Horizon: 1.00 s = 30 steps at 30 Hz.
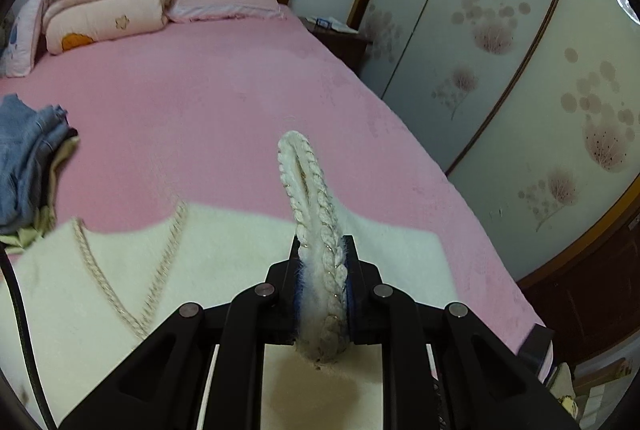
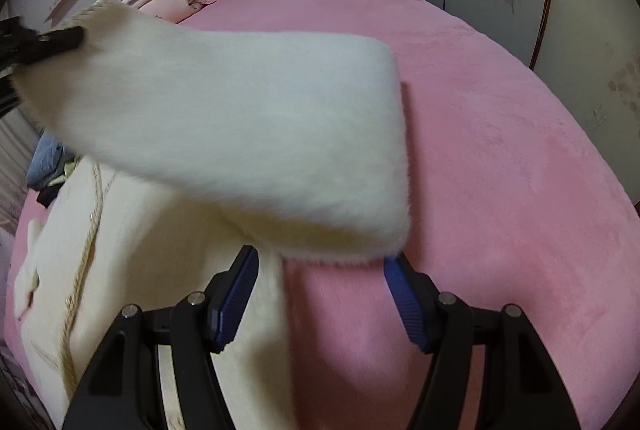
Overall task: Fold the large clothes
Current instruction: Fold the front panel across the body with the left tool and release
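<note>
The white sweater (image 2: 132,270) lies on the pink bed (image 2: 500,149), body flat, braided neckline trim toward the headboard. The left gripper (image 1: 322,262) is clenched on the braided cuff (image 1: 316,213) of one sleeve (image 2: 248,133) and holds it raised, so the sleeve hangs as a broad band in the air, its long axis running from the left jaws across to a bend above the sweater's edge. The right gripper (image 2: 320,294) is released, jaws apart and grasping nothing; the sleeve's lower edge hangs just ahead of and above them, with the sweater's side edge under the left-hand finger and bare bed under the other. The sleeve belongs to the left hand, and folding it likely means carrying the cuff across over the body. A blue pile (image 1: 28,157) sits well apart.
</note>
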### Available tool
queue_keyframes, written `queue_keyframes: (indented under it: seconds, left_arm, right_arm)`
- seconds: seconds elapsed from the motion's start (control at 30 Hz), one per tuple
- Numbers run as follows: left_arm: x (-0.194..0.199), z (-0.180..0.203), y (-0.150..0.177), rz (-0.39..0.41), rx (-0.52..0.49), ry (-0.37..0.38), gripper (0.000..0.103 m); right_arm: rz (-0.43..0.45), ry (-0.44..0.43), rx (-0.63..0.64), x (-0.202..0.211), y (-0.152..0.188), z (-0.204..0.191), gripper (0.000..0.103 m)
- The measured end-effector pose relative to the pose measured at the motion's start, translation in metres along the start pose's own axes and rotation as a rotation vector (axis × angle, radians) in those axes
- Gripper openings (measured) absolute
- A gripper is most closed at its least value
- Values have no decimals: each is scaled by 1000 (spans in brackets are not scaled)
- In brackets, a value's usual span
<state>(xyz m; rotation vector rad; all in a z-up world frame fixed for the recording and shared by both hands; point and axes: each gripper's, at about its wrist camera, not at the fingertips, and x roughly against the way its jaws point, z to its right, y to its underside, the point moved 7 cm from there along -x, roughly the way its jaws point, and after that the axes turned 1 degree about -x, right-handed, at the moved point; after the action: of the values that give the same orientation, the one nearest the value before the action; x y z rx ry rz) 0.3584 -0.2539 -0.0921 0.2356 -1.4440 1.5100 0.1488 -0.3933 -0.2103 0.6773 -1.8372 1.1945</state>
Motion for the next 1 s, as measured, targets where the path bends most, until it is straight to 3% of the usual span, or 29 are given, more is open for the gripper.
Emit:
queue_keyframes:
  seconds: [0.1, 0.13, 0.17, 0.2, 0.3, 0.4, 0.5, 0.67, 0.83, 0.9, 0.97, 1.0]
  left_arm:
    - [21, -15, -15, 35, -14, -39, 14]
    - [29, -22, -16, 45, -18, -53, 14]
    - [38, -30, -20, 62, -26, -78, 14]
    - [43, -36, -23, 74, -33, -97, 14]
    - [58, -69, -27, 117, -39, -164, 14]
    - [60, -110, -17, 108, 7, -207, 14]
    - [56, -160, 13, 81, 50, -263, 14]
    - [26, -223, 83, -30, 166, -314, 14]
    - [3, -251, 138, -96, 194, -349, 14]
    - [-5, -257, 153, -121, 210, -353, 15]
    - [-11, -259, 162, -150, 229, -354, 17]
    - [-11, -258, 165, -159, 239, -359, 25]
  right_arm:
    - [-14, 21, -19, -16, -15, -2, 64]
    - [-12, 27, -15, -19, -18, -4, 58]
    - [-10, 39, 6, -23, -24, -8, 27]
    - [-17, 57, 21, -26, -26, -11, 8]
    - [28, 111, 83, -22, -41, -23, 8]
    - [68, 148, 183, -16, -48, -44, 9]
    - [78, 190, 280, -18, -47, -63, 14]
    - [79, 255, 444, -31, -30, -90, 26]
    - [62, 314, 553, -39, -12, -105, 40]
    - [51, 306, 567, -39, -6, -106, 53]
    - [41, 301, 571, -38, 1, -106, 59]
    - [40, 298, 573, -35, 4, -106, 60]
